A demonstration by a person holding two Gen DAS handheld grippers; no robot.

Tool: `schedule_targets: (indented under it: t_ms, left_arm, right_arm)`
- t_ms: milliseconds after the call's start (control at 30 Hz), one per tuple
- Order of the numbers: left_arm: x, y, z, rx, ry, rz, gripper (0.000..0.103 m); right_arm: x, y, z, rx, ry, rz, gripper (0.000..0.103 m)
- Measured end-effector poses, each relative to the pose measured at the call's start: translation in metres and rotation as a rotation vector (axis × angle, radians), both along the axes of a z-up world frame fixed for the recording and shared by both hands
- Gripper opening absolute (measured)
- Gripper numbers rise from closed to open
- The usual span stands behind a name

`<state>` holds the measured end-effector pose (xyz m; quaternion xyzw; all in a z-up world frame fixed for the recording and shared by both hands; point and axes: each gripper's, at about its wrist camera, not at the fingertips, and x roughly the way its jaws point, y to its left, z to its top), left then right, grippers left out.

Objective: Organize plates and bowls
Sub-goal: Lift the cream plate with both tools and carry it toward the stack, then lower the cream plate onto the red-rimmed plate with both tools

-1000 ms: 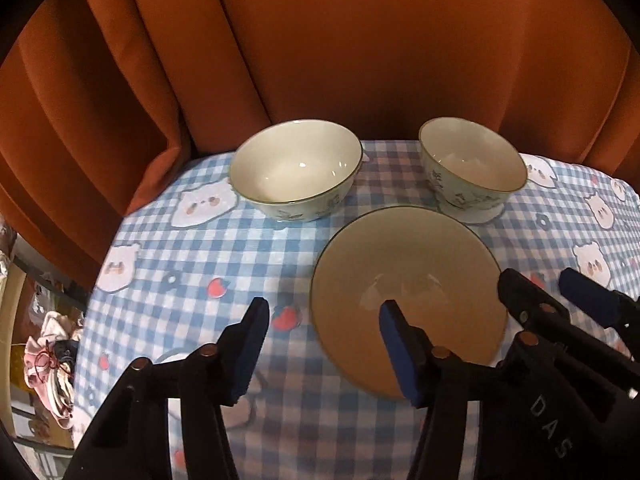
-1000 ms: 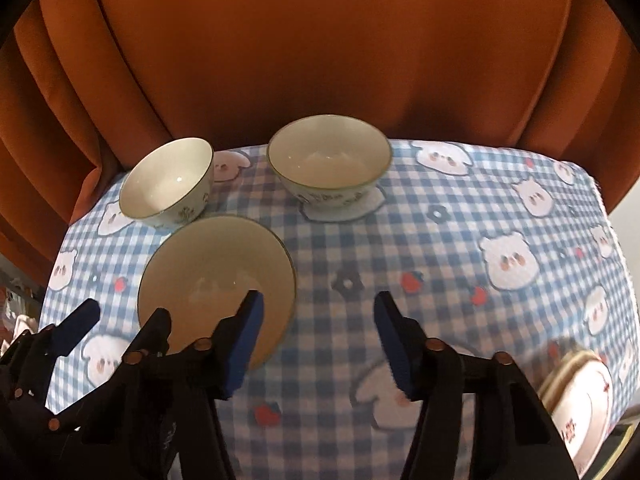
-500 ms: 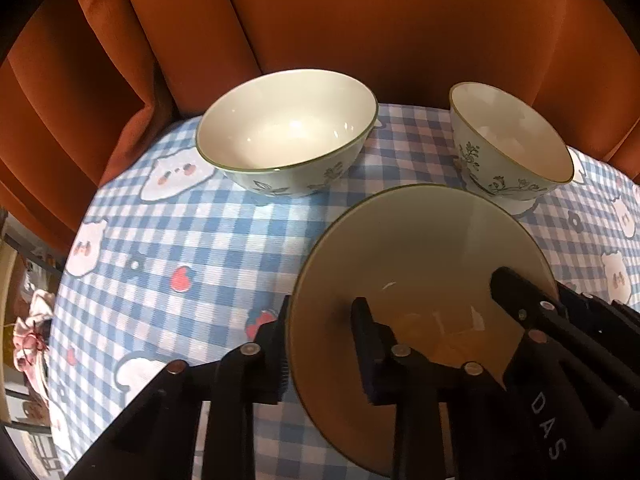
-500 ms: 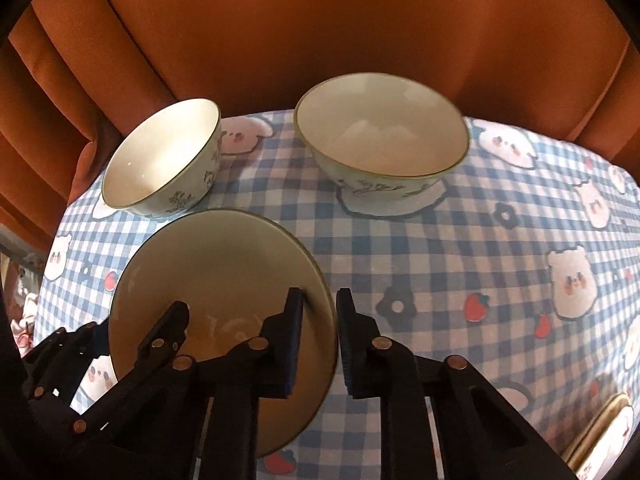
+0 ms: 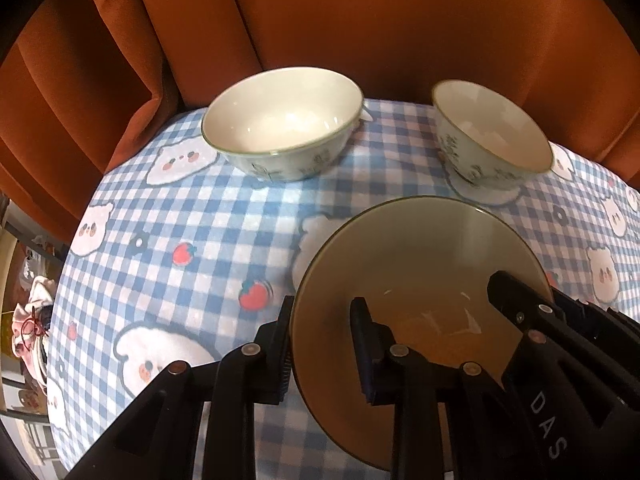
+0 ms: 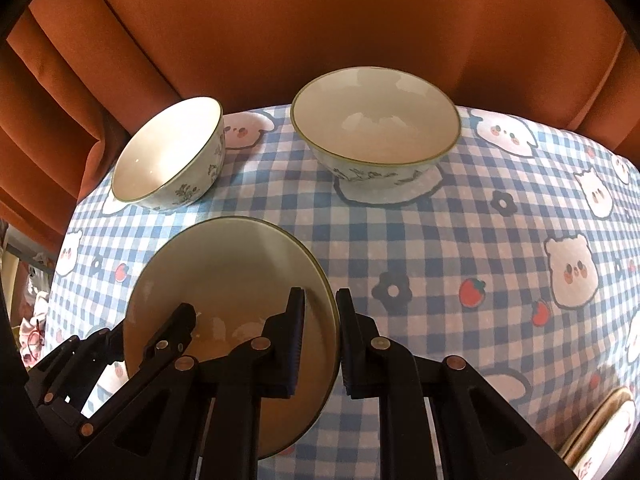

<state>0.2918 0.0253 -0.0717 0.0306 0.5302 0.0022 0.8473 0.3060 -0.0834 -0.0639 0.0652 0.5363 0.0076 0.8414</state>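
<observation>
Take the plate (image 5: 420, 264) as your landmark: it is a round, olive-beige dish with a thin dark green rim and a glossy face, sitting low over the blue-and-white checked tablecloth (image 5: 192, 240) printed with bears and strawberries. On the plate's left edge, your left gripper (image 5: 322, 344) is clamped across the rim, one finger outside it and one on the plate's face. On its right edge, your right gripper (image 6: 320, 340) pinches the rim the same way. Beyond the plate and to its left stands the wide bowl (image 5: 282, 122), cream inside, green-rimmed, with leafy sprigs on its pale wall. Beyond the plate and to its right stands the footed bowl (image 5: 490, 140), decorated alike. Behind both hangs an orange curtain (image 5: 360, 20).
</observation>
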Motion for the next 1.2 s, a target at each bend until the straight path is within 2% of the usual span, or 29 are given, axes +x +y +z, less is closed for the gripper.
schedule_targets:
  t_ms: [233, 733, 1000, 1200]
  left_arm:
    - [-0.036, -0.012, 0.006, -0.008, 0.012, -0.029, 0.025]
    - [-0.127, -0.043, 0.014, -0.047, 0.031, -0.101, 0.025]
    - [-0.164, -0.066, 0.009, -0.045, 0.037, -0.088, 0.025]
    - [-0.180, -0.082, 0.005, -0.036, 0.037, -0.053, 0.025]
  right_arm:
    - [-0.036, -0.013, 0.007, -0.007, 0.014, -0.036, 0.019]
    - [-0.150, -0.046, 0.021, -0.029, 0.006, -0.139, 0.019]
    - [-0.189, -0.067, 0.018, -0.031, 0.011, -0.127, 0.019]
    - [-0.202, -0.081, 0.014, -0.026, 0.026, -0.087, 0.019]
